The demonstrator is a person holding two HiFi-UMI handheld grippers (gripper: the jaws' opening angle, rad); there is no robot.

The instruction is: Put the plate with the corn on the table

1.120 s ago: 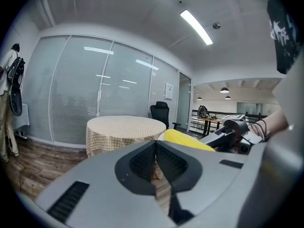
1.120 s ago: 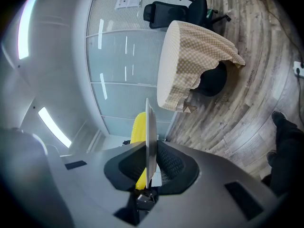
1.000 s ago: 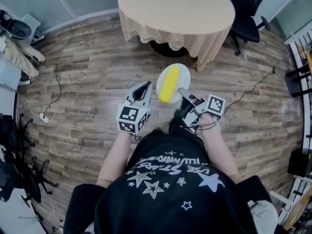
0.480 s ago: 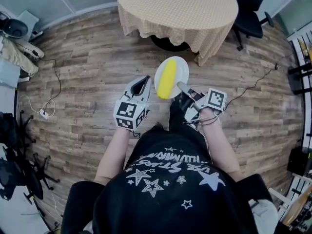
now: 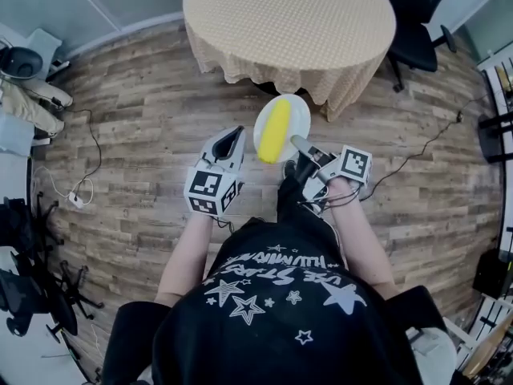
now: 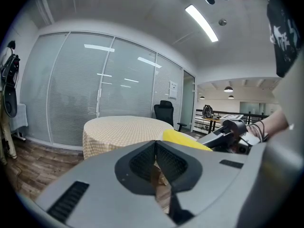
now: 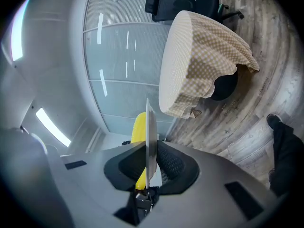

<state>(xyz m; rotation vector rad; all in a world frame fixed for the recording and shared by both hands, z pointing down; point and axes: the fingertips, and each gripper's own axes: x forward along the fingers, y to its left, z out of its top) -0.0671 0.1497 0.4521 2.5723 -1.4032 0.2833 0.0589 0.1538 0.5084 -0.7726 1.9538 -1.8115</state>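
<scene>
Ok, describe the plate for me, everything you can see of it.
The plate is round, plain white and thin; its material can't be told. It is held roughly level in the air above the wood floor, short of the round table. The right claw is shut on its near rim, and the right gripper view shows the plate edge-on between the jaws. A yellow corn cob lies lengthwise on it. Nothing else touches it.

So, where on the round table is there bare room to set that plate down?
The checked top of the table is bare wherever it shows, near edge included. The only crowding is short of it, where the right tool grips the plate with the corn beside the left tool.
</scene>
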